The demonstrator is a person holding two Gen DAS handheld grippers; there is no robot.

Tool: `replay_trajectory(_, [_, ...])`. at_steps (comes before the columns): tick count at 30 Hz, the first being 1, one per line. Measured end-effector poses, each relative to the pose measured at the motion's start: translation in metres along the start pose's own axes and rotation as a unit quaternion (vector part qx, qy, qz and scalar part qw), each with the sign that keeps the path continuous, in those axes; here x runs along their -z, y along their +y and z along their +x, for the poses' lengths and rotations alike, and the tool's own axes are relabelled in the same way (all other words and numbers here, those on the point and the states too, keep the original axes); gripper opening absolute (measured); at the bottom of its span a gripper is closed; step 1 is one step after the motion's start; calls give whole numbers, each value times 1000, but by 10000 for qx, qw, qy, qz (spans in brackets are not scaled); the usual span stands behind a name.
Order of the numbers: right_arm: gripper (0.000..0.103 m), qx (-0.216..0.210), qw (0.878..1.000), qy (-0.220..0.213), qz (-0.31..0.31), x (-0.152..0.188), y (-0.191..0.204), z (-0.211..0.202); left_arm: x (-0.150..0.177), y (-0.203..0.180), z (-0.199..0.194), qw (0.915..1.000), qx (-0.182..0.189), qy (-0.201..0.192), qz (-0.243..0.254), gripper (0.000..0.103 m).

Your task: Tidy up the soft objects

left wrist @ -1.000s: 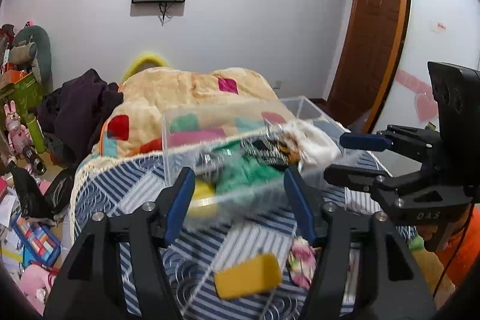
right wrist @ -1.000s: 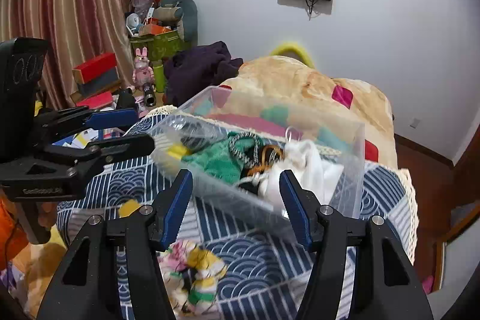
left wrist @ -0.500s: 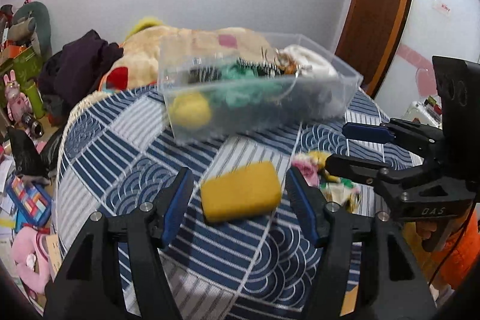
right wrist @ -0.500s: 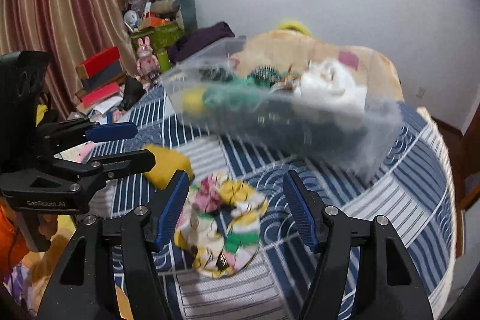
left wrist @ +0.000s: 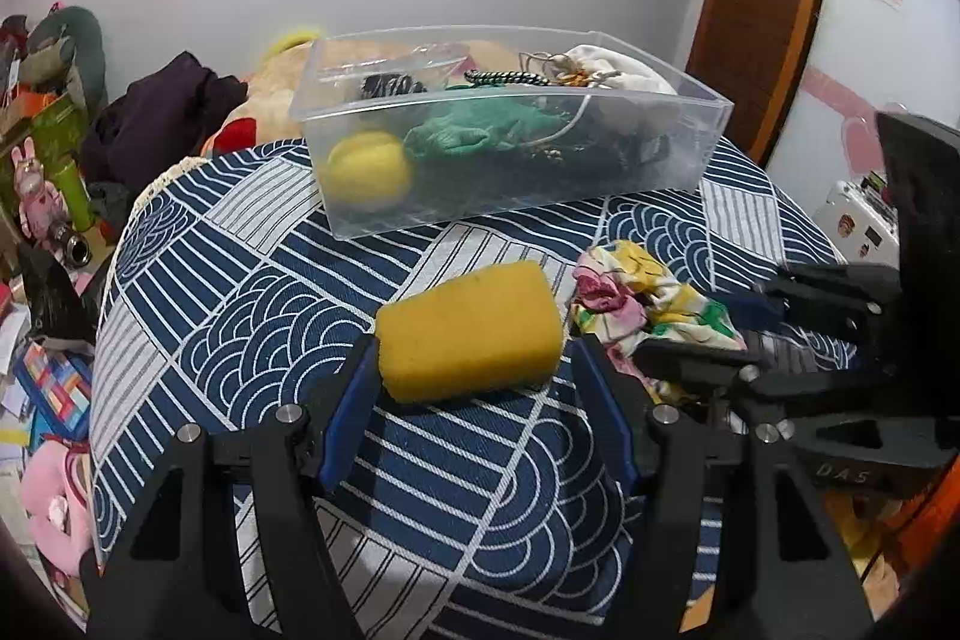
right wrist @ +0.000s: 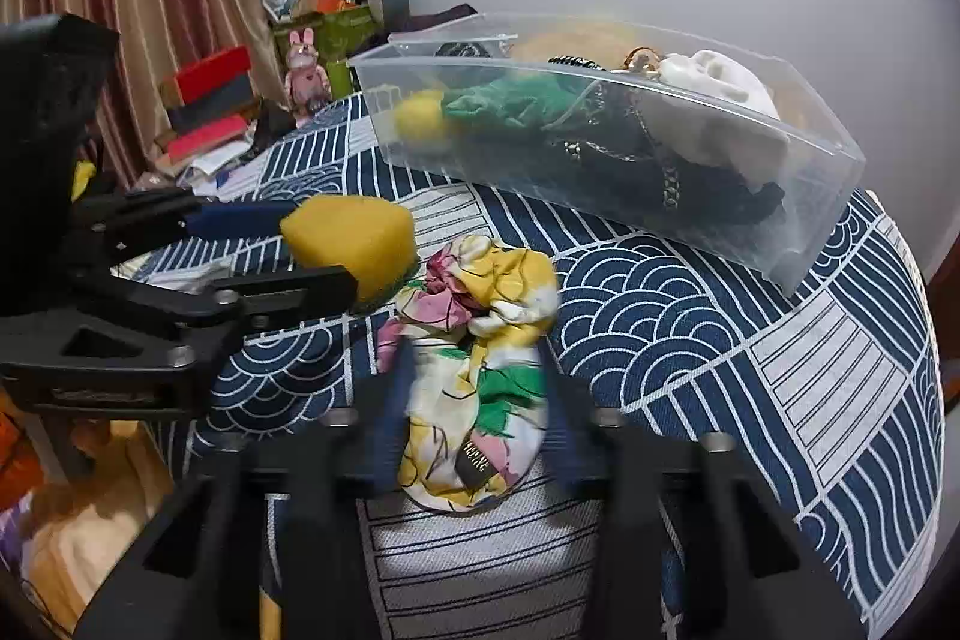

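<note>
A yellow sponge (left wrist: 471,331) lies on the blue patterned tablecloth (left wrist: 240,292). My left gripper (left wrist: 474,376) is open, its fingers on either side of the sponge's near end; it also shows in the right wrist view (right wrist: 300,244). A flowered cloth scrunchie (right wrist: 480,358) lies right of the sponge (right wrist: 354,250). My right gripper (right wrist: 474,400) is open with the flowered cloth between its fingers. A clear plastic bin (left wrist: 690,142) behind holds a yellow ball (left wrist: 366,166), green cloth (left wrist: 480,130) and white cloth.
The round table's edge drops off at the left (left wrist: 114,280) and the right (right wrist: 924,340). Clutter, boxes and toys (right wrist: 312,58) stand on the floor at the left. A blanket-covered heap (left wrist: 264,100) lies behind the bin.
Both grippers have come down and forward onto the table. The sponge now sits between the left fingers and the flowered cloth between the right fingers. The bin looks farther off.
</note>
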State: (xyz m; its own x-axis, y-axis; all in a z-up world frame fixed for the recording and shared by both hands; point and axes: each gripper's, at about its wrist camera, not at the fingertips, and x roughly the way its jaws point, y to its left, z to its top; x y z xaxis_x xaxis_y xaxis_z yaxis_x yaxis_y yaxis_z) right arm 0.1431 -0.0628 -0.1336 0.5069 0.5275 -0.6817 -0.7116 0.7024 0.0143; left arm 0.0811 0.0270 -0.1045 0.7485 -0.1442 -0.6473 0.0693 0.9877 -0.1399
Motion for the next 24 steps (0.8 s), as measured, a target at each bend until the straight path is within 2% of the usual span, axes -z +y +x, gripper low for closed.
replay_trajectory(2, [15, -57, 9999, -42, 111, 3, -2, -3, 0, 1, 3, 10000, 9, -17, -72, 63])
replay_trajectory(4, [13, -76, 9995, -115, 287, 8, -7, -8, -1, 2, 3, 9999, 34, -62, -117, 57])
replay_trajectory(6, [13, -117, 9987, -196, 455, 10, -12, -13, -2, 4, 2, 9997, 102, -87, -198, 53])
replay_trajectory(12, [13, -117, 9962, -535, 681, 3, -22, -36, -8, 4, -10, 9992, 272, -172, -258, 50])
replay_trajectory(21, [13, 121, 9919, -1066, 682, -22, -32, -65, -39, -9, -45, 9966, 176, -800, 45, 50])
replay_trajectory(24, [13, 106, 9902, -1232, 655, -34, -36, -71, -55, -9, -48, 9954, 262, -921, 71, 50])
